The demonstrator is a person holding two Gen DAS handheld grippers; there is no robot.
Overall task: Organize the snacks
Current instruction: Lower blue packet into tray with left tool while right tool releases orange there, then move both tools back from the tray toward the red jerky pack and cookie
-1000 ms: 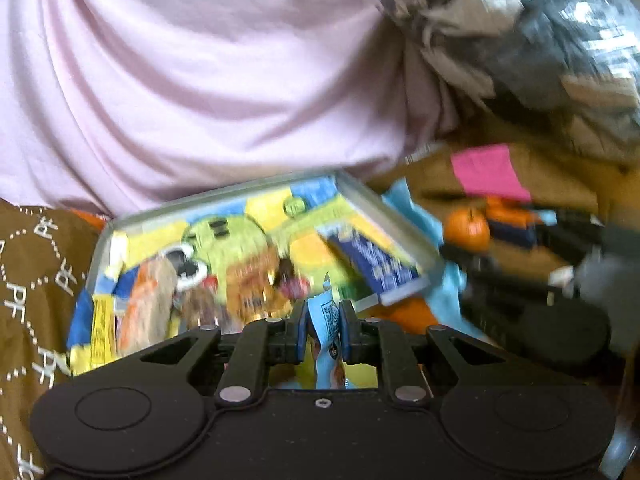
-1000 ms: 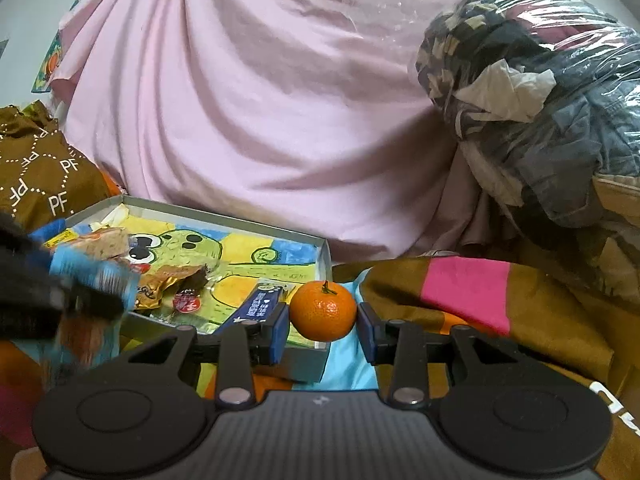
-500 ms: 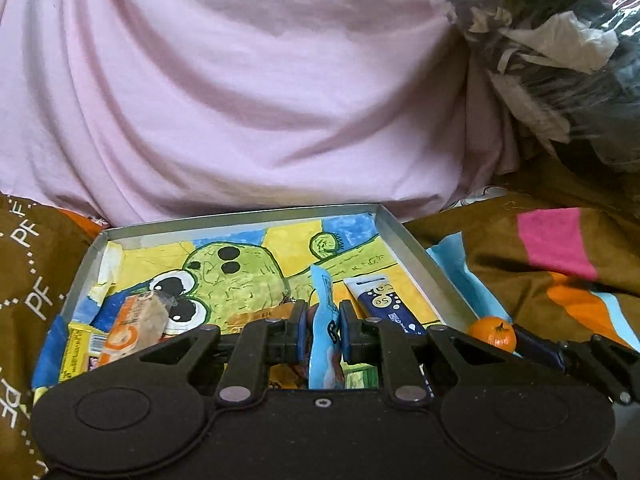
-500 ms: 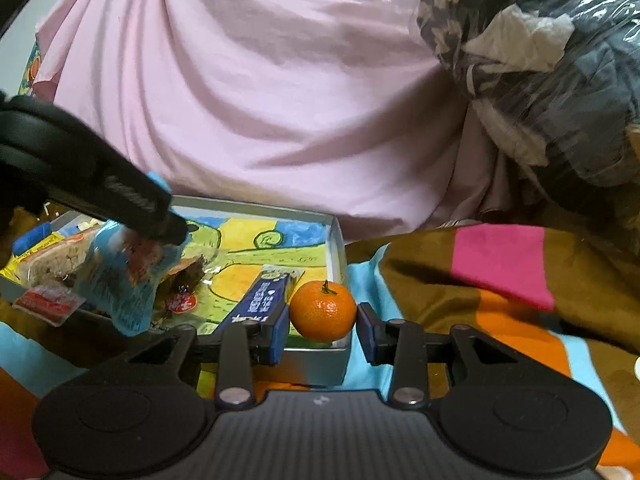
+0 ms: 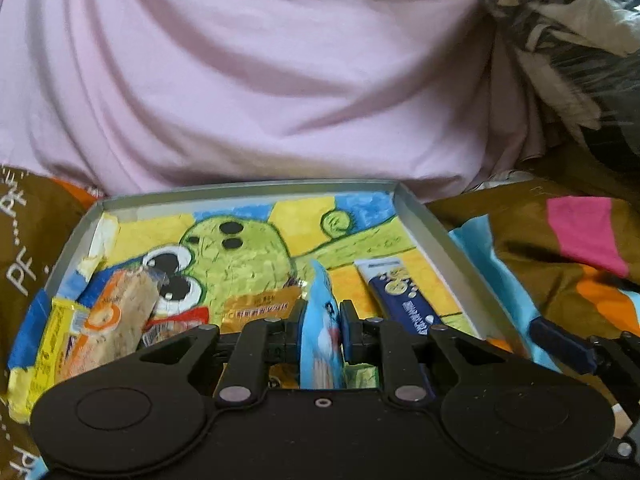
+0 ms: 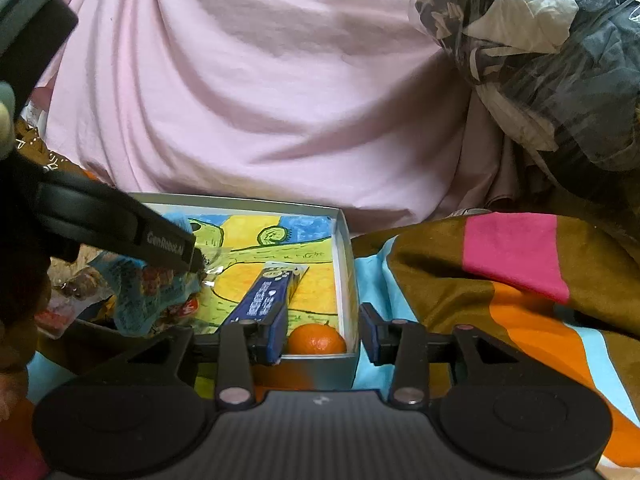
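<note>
Lying in the near right corner of the grey box (image 6: pixel 345 264), the small orange (image 6: pixel 317 339) sits between the spread fingers of the right gripper (image 6: pixel 323 334). The jaws are opening, and neither pad touches the fruit; the right finger stands outside the box wall and the left one inside it. A dark blue snack bar (image 6: pixel 267 295) lies on the box floor just left of the orange, its near end hidden behind the left finger.

The left gripper (image 5: pixel 323 322) hangs over the near edge of the same box (image 5: pixel 432 236) with a light blue packet (image 5: pixel 321 332) standing on edge between its narrow jaws. These jaws are opening too; the pads are tight against the packet's sides. From the right wrist, the packet (image 6: pixel 144 292) hangs crumpled under that gripper over the left part of the box.

A green cartoon face on yellow and blue covers the box floor. At the left end lie an orange-and-white wrapped bar (image 5: pixel 120 316) and a yellow packet (image 5: pixel 48 352), with a tan wrapper (image 5: pixel 260 306) near the middle. The box rests on a striped blanket (image 6: pixel 516 264) in front of a pink sheet (image 6: pixel 256 92).
</note>
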